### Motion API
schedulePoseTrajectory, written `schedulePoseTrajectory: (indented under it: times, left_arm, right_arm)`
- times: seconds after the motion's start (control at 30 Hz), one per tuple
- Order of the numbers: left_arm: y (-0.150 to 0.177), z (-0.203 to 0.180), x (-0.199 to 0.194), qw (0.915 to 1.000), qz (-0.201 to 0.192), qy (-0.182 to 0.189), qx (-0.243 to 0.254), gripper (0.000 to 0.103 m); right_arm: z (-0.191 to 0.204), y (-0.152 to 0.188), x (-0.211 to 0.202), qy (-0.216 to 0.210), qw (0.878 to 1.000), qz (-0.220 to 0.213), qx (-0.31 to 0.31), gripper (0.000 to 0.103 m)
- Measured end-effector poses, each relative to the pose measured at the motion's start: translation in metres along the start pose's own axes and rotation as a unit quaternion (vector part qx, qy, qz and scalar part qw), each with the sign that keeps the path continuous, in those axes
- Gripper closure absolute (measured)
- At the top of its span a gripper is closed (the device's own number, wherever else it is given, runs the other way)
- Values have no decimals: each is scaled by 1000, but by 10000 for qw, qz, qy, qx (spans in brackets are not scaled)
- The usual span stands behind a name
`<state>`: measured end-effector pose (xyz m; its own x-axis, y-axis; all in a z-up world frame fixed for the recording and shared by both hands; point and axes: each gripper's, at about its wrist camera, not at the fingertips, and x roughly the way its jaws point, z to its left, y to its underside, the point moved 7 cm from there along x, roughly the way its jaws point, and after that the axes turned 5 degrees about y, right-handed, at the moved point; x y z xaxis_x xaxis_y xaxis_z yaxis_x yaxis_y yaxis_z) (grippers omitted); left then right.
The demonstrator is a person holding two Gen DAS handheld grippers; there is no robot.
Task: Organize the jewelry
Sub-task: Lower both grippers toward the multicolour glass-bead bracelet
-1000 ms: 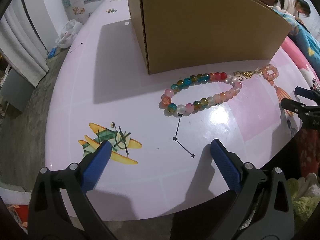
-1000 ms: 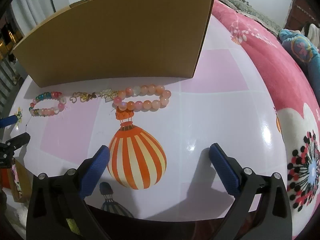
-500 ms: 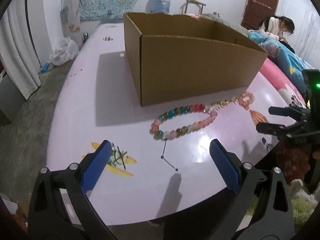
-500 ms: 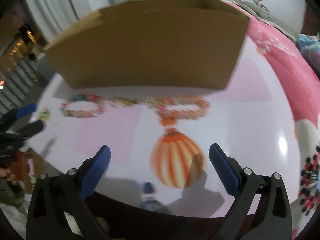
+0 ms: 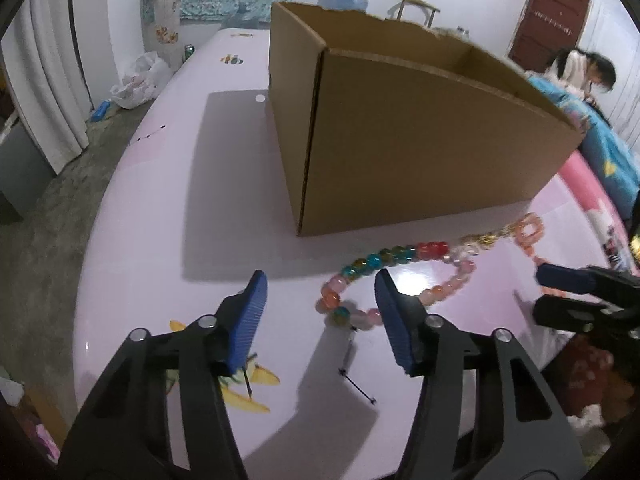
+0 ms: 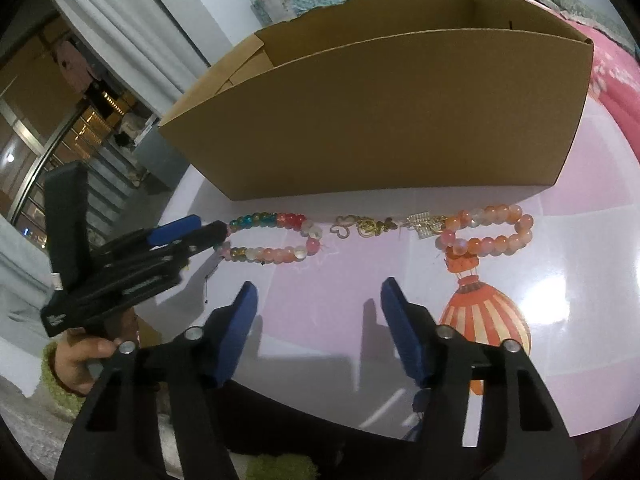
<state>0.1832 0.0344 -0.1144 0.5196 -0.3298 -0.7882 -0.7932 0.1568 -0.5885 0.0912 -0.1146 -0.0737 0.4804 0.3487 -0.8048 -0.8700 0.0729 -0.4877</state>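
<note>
A multicoloured bead bracelet (image 5: 376, 260) (image 6: 288, 218) lies on the pink table in front of a cardboard box (image 5: 420, 152) (image 6: 380, 120). To its right are gold trinkets (image 5: 486, 238) (image 6: 368, 226), then an orange bead bracelet (image 5: 530, 232) (image 6: 496, 240). My left gripper (image 5: 320, 276) (image 6: 212, 227) hovers at the multicoloured bracelet's left end. Its jaws are closing, and that end shows between the fingers with no pad pressing on it. My right gripper (image 6: 319, 284) (image 5: 538, 294) is also closing, over bare table below the gold trinkets, with nothing between its fingers.
The open-topped box stands close behind the jewelry. The table (image 6: 580, 240) bears a printed balloon (image 6: 480, 320) and a printed plane (image 5: 244, 396). A hand (image 6: 80, 356) holds the left gripper at the front table edge. A person (image 5: 588, 72) sits at the far right.
Both grippers' jaws have narrowed from wide open. The left gripper has come in to the multicoloured bracelet's left end. The right view has tilted up, so the box's inside shows.
</note>
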Motion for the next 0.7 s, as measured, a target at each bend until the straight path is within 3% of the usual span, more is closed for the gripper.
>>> schedulePoseTrajectory:
  times: [0.17, 0.47, 0.7]
  left_arm:
    - [4, -12, 10, 9975, -38, -434, 552, 59]
    - [8, -17, 8, 9980, -33, -288, 567, 60]
    - [12, -17, 5, 9979, -46, -239, 602, 60]
  right_arm:
    - [1, -5, 0, -59, 9999, -63, 70, 53]
    - [21, -22, 30, -67, 9998, 35, -195, 72]
    - [26, -22, 44, 436, 9981, 107, -432, 78]
